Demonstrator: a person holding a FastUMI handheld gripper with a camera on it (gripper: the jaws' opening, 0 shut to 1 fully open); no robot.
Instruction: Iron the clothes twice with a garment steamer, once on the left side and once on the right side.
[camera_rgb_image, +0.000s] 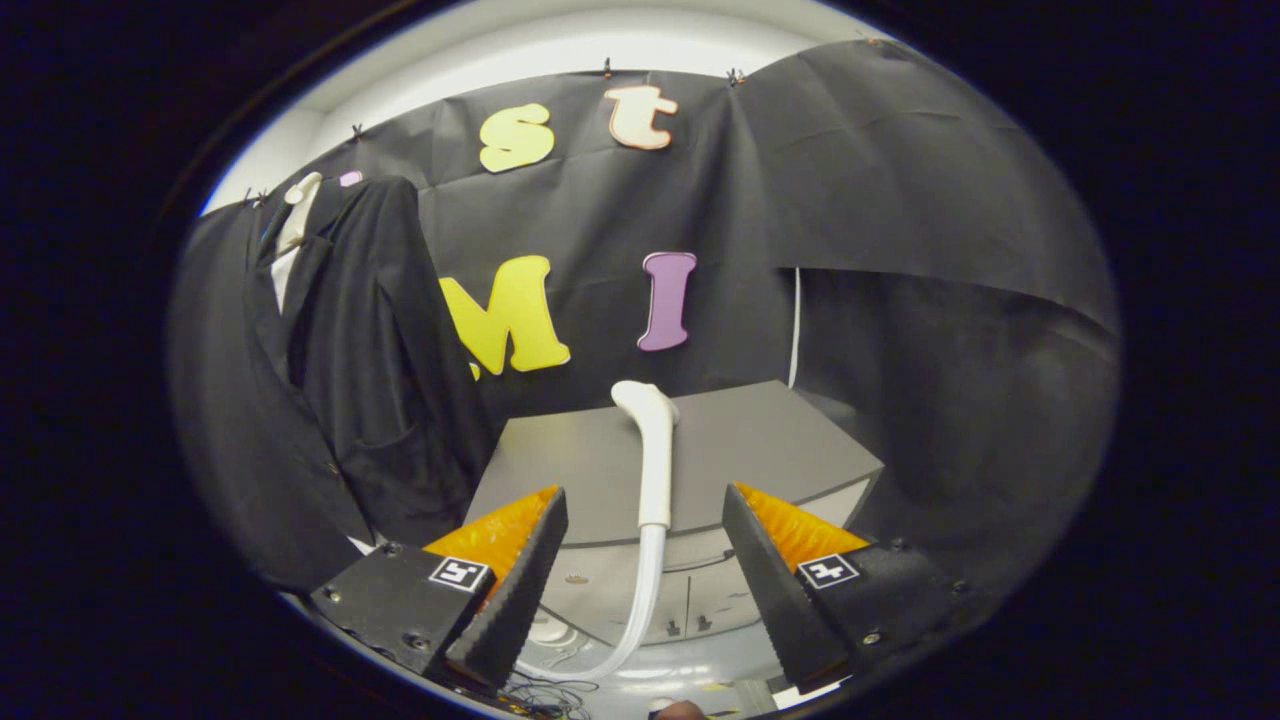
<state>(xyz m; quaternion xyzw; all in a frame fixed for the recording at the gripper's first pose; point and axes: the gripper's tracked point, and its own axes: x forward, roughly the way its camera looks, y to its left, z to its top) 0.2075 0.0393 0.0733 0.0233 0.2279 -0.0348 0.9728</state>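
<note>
A staged recording booth, not a lived-in home: black cloth wall (620, 230) clipped up along a white edge, dark suit jacket (350, 370) hung against it, white garment steamer (652, 450) lying on a plain grey table (760, 450), hose trailing down past loose cables (545, 690) on a pale floor

Grey table (740, 450) carries white steamer head (652, 440).

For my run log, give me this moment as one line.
phase: approach | hand-held gripper: open, steamer handle between fingers, untouched | steamer: lying on grey cabinet | black jacket: hanging beside cabinet
</note>
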